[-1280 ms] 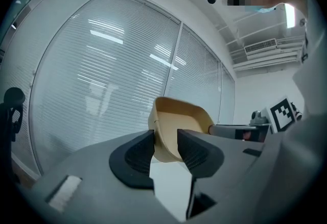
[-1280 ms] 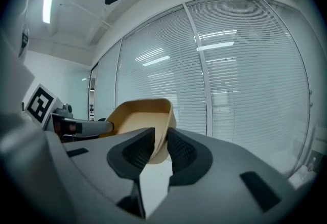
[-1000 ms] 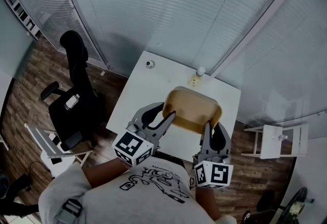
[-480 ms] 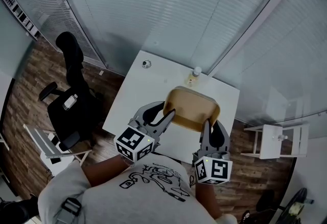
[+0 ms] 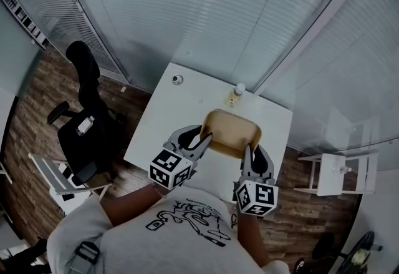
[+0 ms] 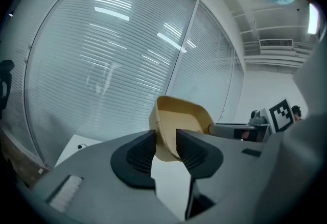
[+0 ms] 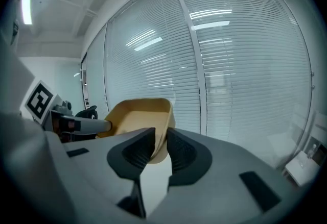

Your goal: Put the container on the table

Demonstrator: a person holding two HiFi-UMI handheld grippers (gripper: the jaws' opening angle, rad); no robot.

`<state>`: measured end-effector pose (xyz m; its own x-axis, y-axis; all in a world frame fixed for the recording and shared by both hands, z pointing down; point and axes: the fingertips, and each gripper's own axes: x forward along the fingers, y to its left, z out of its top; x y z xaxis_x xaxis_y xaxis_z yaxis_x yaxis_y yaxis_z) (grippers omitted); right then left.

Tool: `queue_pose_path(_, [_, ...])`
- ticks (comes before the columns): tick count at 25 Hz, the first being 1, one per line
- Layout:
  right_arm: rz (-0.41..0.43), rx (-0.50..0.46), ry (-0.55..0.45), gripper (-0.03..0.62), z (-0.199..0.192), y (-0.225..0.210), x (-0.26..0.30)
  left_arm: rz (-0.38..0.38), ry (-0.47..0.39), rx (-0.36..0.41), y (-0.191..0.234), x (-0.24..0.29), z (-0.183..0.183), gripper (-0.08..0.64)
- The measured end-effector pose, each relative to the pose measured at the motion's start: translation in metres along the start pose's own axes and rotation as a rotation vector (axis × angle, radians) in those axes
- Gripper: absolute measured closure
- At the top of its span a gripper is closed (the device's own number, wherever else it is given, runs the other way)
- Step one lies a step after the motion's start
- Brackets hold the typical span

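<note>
Pads on plastic at both ends: the left gripper [image 6: 164,140] has the left-hand wall of the mustard-yellow plastic container [image 6: 180,116], an open tub with rounded corners, caught between its ribbed black pads. Those jaws are closing in on it, with the wall leaning across the narrow gap. Over to the right gripper [image 7: 160,142], and it's the same picture mirrored: jaws drawn narrow, pinching the tub's right-hand wall just below the rim. From the head view the tub hangs between the two of them, mouth up, over the near half of the white rectangular table [image 5: 163,118], right in front of the person's chest. Whether its base touches the tabletop, I can't make out. Beyond the tub, at the table's far edge, a small clear bottle with a white cap [image 5: 235,95] stands upright, well apart from the container. A small round dark object [image 5: 177,80] sits near the far left corner. Off the table's left side there's a black office chair [image 5: 87,110] on the dark wood-plank floor [image 5: 31,110]. Off the right side stands a small white side table [image 5: 336,171]. Pale slatted blinds [image 5: 218,10] run along the wall behind it all.
</note>
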<state>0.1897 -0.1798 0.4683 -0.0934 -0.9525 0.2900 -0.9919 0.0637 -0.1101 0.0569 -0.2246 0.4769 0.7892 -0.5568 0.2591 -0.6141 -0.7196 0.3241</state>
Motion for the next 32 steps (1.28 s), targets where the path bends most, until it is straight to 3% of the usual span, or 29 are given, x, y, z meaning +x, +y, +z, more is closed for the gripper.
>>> queue_pose_path(10, [-0.007,0.039,0.121,0.529,-0.064,-0.018,0.030,0.020,0.139,-0.020,0.024,0.032,-0.059,0.449])
queue_pose_path(16, [-0.016,0.059,0.223,0.531,-0.107,-0.029,0.049,0.029,0.232,-0.071,0.041,0.051,-0.100,0.456])
queue_pose_path(32, [-0.010,0.090,0.445,0.531,-0.223,-0.048,0.096,0.062,0.444,-0.076,0.086,0.095,-0.207,0.460])
